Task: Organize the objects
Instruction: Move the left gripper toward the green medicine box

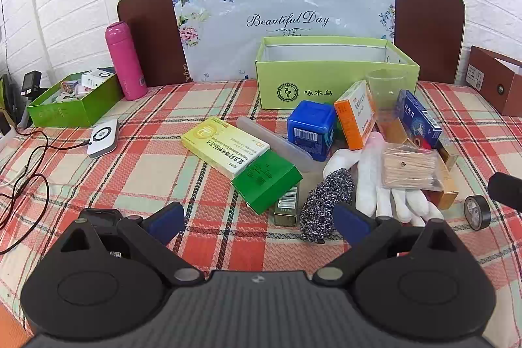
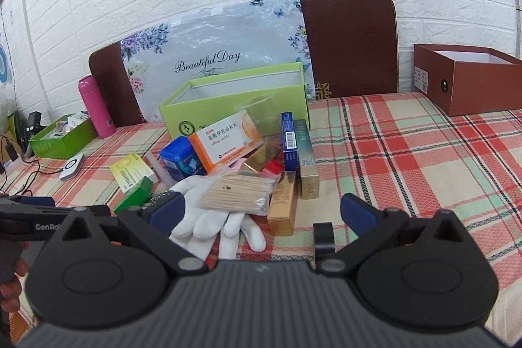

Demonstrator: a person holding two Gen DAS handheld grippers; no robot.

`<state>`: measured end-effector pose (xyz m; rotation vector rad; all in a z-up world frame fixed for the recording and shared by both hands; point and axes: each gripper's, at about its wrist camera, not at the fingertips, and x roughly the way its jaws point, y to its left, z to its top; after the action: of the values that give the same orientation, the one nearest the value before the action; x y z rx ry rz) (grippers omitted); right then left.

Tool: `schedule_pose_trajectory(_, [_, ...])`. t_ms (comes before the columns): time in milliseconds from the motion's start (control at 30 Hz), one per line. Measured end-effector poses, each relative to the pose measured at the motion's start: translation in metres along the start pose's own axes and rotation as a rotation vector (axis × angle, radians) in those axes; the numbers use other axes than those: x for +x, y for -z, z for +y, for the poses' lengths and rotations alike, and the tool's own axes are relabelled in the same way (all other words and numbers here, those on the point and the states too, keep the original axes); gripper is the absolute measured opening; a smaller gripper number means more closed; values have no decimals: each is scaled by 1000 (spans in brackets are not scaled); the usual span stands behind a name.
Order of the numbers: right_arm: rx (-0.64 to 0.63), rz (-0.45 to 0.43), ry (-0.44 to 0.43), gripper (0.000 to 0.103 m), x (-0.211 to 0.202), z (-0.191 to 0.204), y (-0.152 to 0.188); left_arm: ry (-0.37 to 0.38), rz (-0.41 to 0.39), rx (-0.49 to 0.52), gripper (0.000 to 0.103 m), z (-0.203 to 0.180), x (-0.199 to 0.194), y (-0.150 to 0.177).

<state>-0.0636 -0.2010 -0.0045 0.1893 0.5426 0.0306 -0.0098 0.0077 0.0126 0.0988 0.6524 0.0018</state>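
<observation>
Both tools — left tool (image 1: 257, 222), right tool (image 2: 262, 212) — are hovering spread apart, empty; best taking the green carton (image 1: 267, 181) at frame centre first.

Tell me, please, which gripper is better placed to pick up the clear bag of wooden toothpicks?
Right, probably. The right gripper is open with the clear bag of wooden toothpicks just ahead between its fingers; the left gripper faces the green cardboard box instead.

Before the open box (image 1: 332, 77) the clutter lies: medicine cartons (image 1: 225, 145) to its left front, glove (image 1: 375, 185) nearer, tape roll (image 1: 477, 212) right, bottle (image 1: 125, 61) far left.
</observation>
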Motion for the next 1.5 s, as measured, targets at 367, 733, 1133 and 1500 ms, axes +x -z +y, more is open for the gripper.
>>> schedule_pose_trajectory(367, [-2,15,8,103,3,-2,2,0,5,-6,101,1,1,0])
schedule_pose_trajectory(733, [-17,37,24,103,9,-1,4,6,15,-25,101,6,6,0])
schedule_pose_trajectory(1133, [-13,77,32,103,21,-3,9,23,39,-37,101,9,16,3])
schedule_pose_trajectory(1500, [-11,116,40,103,36,-5,12,25,66,-64,101,19,32,2])
